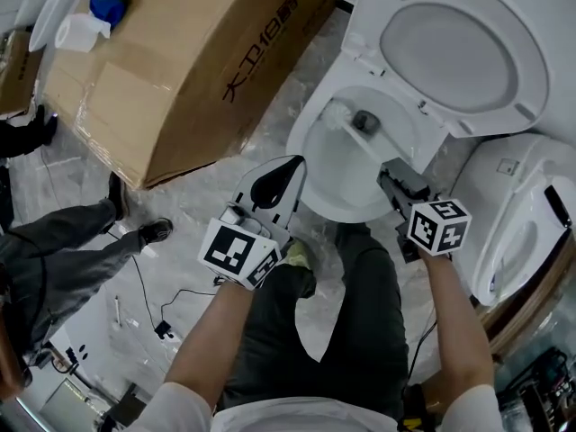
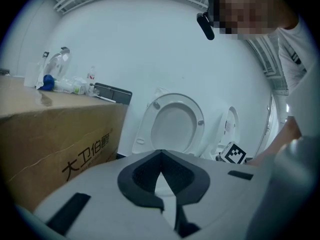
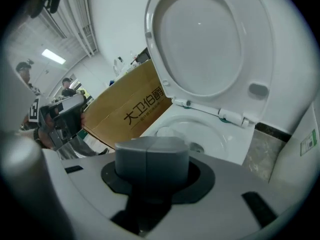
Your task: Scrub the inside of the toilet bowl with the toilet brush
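Observation:
The white toilet bowl stands with its seat and lid raised. In the head view the toilet brush reaches into the bowl, its white head against the inner left wall. My right gripper is shut on the brush's grey handle end, just above the bowl's near rim. The brush head shows down in the bowl in the right gripper view. My left gripper hovers left of the bowl's front rim, shut with nothing in it, and its tips point toward the raised lid.
A big cardboard box lies left of the toilet with a paper roll and bottles on top. A second toilet stands close on the right. Another person's legs and shoes and cables are on the floor at left.

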### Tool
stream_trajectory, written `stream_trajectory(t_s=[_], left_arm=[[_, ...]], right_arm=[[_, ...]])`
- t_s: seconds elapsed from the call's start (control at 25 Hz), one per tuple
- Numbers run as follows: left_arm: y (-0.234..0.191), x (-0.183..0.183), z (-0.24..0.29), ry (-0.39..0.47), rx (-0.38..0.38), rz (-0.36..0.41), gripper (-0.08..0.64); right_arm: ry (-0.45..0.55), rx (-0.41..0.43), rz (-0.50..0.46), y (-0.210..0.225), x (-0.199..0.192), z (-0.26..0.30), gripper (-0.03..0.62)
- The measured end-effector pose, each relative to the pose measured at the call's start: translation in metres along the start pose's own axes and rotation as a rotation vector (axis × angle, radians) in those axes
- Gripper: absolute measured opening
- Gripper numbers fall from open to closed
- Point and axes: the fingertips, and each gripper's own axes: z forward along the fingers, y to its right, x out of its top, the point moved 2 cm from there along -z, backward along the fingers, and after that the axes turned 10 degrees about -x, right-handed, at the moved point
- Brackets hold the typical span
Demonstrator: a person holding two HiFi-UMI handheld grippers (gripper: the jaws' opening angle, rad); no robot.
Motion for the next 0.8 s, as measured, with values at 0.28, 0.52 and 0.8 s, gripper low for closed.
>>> stream_trajectory(t_s=[0.28,0.52,0.8], left_arm=[[0.006,0.000,-0.010,-0.002,0.024,-0.030,0.008],[0.009,-0.003,-0.019,-0.013,0.041,-0.048,0.008],[0.013,-0.004,-0.021,-0.012,0.069,-0.082,0.008]], right_arm=[[-0.035,0.041,-0.267,-0.016,-0.001,-0.003,0.155],[-0.103,0.137,-0.491,-0.029,-0.012,-0.015,0.154],[-0.206,0.247,-0.722,-0.038,-0.019,-0.030,0.155]])
